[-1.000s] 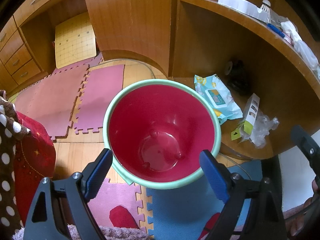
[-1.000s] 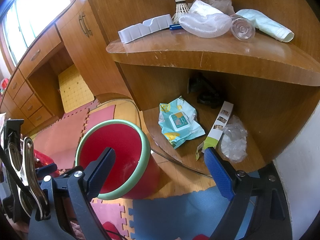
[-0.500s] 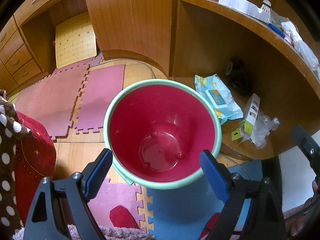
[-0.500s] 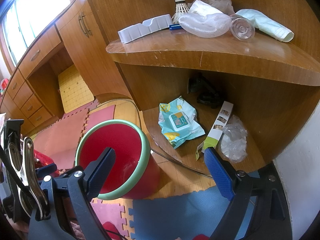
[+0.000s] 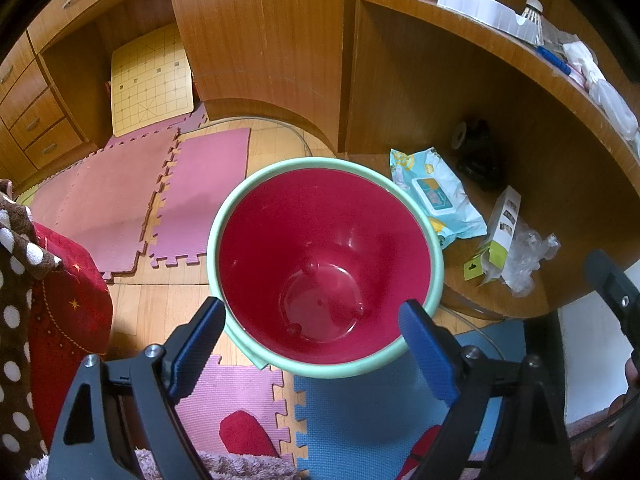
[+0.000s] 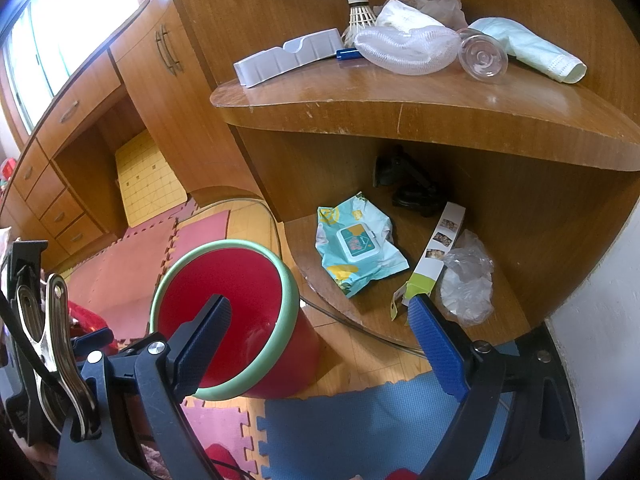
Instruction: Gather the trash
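Note:
A red bin with a pale green rim (image 5: 324,264) (image 6: 224,312) stands empty on the floor beside a wooden corner shelf. On the lower shelf lie a teal wipes pack (image 5: 434,196) (image 6: 358,250), a small white and green carton (image 5: 498,236) (image 6: 434,256) and crumpled clear plastic (image 5: 528,258) (image 6: 468,284). My left gripper (image 5: 312,344) hangs open just above the bin's near rim, holding nothing. My right gripper (image 6: 320,340) is open too, in front of the shelf and to the right of the bin.
The upper shelf (image 6: 420,96) carries a white tray (image 6: 288,58), a shuttlecock (image 6: 360,14), a mesh wrapper (image 6: 408,50), a clear cup (image 6: 482,58) and a face mask (image 6: 532,50). A black object (image 6: 408,188) sits deep on the lower shelf. Foam mats (image 5: 132,196) cover the floor.

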{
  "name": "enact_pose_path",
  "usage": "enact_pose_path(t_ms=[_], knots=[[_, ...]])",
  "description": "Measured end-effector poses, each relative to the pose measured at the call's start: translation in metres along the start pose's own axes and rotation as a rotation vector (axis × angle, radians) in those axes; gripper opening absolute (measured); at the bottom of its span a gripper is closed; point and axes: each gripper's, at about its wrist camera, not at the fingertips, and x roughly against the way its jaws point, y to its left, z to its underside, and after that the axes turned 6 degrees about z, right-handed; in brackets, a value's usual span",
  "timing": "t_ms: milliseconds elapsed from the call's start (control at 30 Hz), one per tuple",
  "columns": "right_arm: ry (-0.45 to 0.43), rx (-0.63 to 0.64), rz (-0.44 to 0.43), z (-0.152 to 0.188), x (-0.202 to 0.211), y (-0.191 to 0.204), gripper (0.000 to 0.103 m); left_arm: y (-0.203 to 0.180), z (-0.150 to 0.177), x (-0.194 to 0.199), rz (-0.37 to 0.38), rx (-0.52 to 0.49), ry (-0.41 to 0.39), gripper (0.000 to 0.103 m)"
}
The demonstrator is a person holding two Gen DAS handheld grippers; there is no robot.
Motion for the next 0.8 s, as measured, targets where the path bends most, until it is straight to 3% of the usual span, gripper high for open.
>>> enact_pose_path(t_ms=[800], knots=[[-0.003,-0.003,0.001,-0.0006,-0.0008,-0.0014,0.092,0.0002,-0.0005,-0.0002,0.0,0.001,0.002,0.092]])
